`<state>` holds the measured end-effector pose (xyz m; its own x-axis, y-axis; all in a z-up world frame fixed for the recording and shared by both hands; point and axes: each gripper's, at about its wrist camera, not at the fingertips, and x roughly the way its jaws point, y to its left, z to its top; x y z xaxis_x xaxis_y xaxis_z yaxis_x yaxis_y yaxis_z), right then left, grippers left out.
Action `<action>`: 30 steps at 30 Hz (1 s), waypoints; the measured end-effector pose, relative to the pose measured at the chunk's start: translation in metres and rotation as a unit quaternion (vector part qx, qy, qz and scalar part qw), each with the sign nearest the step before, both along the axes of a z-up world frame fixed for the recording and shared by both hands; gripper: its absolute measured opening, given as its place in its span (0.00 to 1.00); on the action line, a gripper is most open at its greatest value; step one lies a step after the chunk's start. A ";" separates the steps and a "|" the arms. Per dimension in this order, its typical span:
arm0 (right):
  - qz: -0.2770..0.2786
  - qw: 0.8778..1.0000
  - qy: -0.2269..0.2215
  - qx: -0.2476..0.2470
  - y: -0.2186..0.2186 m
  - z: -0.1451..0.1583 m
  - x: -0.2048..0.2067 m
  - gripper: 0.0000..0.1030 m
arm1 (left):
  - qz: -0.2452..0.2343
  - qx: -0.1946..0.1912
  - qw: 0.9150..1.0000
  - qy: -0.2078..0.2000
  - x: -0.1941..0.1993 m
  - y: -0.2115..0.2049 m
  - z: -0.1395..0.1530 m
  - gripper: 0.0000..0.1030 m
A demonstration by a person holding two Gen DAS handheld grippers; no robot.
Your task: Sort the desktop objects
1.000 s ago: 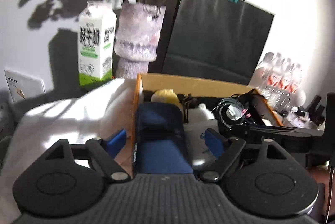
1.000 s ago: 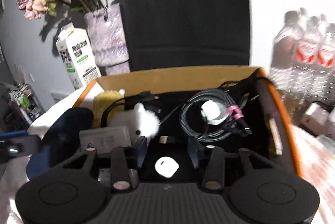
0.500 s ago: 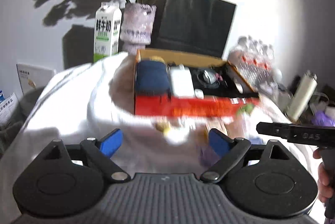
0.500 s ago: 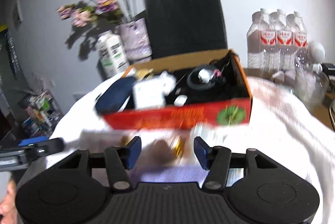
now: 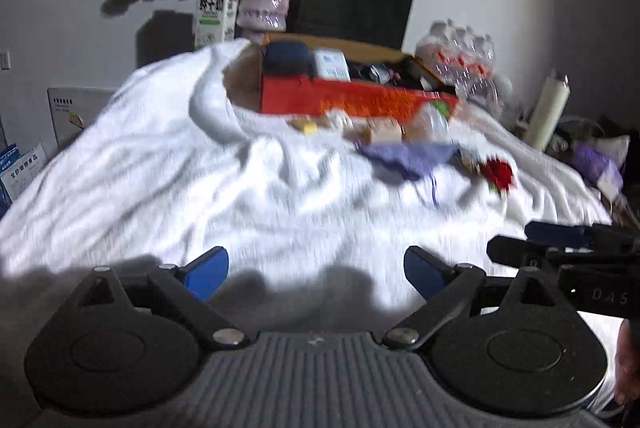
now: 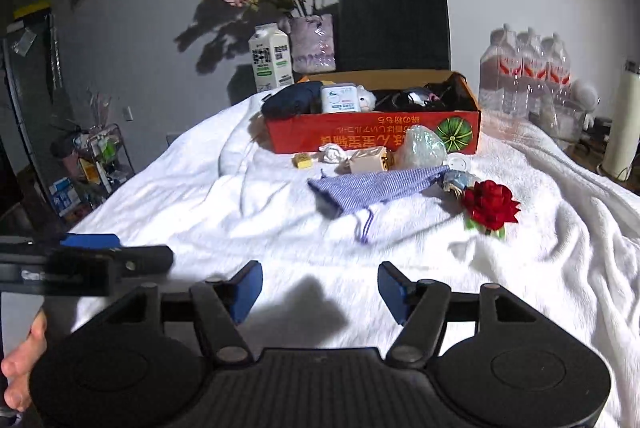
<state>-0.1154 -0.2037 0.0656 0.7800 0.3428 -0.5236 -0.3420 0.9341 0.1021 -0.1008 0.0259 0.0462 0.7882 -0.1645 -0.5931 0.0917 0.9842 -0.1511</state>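
Sorting target is the red cardboard box (image 6: 374, 132), far ahead of both grippers, open top facing up so stuff drops straight in; already holds a dark blue pouch (image 6: 290, 100), a white case (image 6: 339, 98), a small white plush (image 6: 366, 100) and coiled cables (image 6: 416, 96). Unsorted items sit in a loose row just in front of the box's near wall, between it and the grippers: small yellow block (image 6: 303, 160), crumpled white wad (image 6: 332, 153), tan packet (image 6: 366, 161), clear plastic bag (image 6: 424, 146), striped blue drawstring bag (image 6: 374, 188) lying flat, red paper rose (image 6: 490, 206) ahead-right. Everything's on a rumpled white blanket (image 6: 200, 212), so picks will likely sink into folds. Right gripper (image 6: 320, 288): jaws spread, nothing between the blue pads, low over bare blanket, well short of the clutter, looks staged for the next pick, probably bag or rose. Left gripper (image 5: 316, 270): also released and empty, same standoff; left view is motion-blurred so fine detail is unreliable. Behind the box: milk carton (image 6: 270, 56), vase of flowers (image 6: 312, 44), black paper bag (image 6: 394, 20); water bottles (image 6: 524, 76) to the far right. Those read as backdrop, not sort items.
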 end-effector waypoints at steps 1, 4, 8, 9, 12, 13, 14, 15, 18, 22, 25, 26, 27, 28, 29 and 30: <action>0.006 1.000 -0.005 -0.003 0.001 -0.003 -0.006 0.61 | 0.001 0.008 1.000 0.004 -0.003 -0.002 -0.004 0.94; -0.002 1.000 -0.009 -0.019 0.002 -0.010 -0.016 0.61 | 0.000 0.011 1.000 0.005 -0.010 -0.007 -0.010 0.94; -0.019 0.999 -0.021 -0.025 -0.004 -0.009 -0.027 0.61 | -0.008 0.008 1.000 0.001 -0.014 -0.014 -0.011 0.94; -0.021 0.999 -0.024 -0.021 -0.008 -0.009 -0.028 0.61 | -0.009 0.007 1.000 0.000 -0.014 -0.015 -0.011 0.94; -0.030 0.999 -0.029 -0.005 -0.017 -0.010 -0.033 0.61 | -0.002 0.005 1.000 0.004 -0.009 -0.018 -0.009 0.94; -0.031 0.999 -0.031 0.000 -0.020 -0.010 -0.034 0.61 | 0.000 0.003 1.000 0.002 -0.008 -0.018 -0.008 0.94; -0.030 0.999 -0.030 0.004 -0.022 -0.011 -0.033 0.61 | 0.002 0.001 1.000 -0.002 -0.007 -0.019 -0.006 0.94; -0.032 0.999 -0.024 0.004 -0.023 -0.011 -0.031 0.61 | 0.002 -0.005 1.000 -0.010 -0.007 -0.019 -0.005 0.94; -0.037 0.999 -0.019 -0.001 -0.022 -0.006 -0.022 0.61 | 0.000 -0.028 0.999 -0.018 -0.001 -0.016 -0.005 0.94; -0.033 0.999 -0.037 0.023 -0.019 0.003 -0.003 0.61 | 0.001 -0.016 0.999 -0.030 0.026 -0.010 0.006 0.92; -0.018 0.999 -0.039 0.018 -0.014 0.010 0.032 0.59 | -0.012 0.001 0.998 -0.058 0.061 -0.006 0.017 0.92; -0.012 0.999 -0.041 0.020 -0.012 0.013 0.047 0.59 | -0.014 0.007 0.998 -0.055 0.078 -0.005 0.017 0.89; -0.005 0.999 -0.040 0.022 -0.010 0.017 0.064 0.55 | -0.017 0.012 0.999 -0.049 0.096 -0.005 0.016 0.88; 0.005 0.999 -0.040 0.023 -0.008 0.021 0.083 0.53 | -0.024 0.017 0.999 -0.043 0.115 -0.005 0.015 0.83; 0.013 0.999 -0.041 0.027 -0.006 0.025 0.104 0.52 | -0.031 0.020 0.999 -0.039 0.133 -0.006 0.013 0.82; 0.021 0.999 -0.038 0.033 -0.003 0.027 0.127 0.51 | -0.043 0.025 0.998 -0.034 0.152 -0.007 0.010 0.82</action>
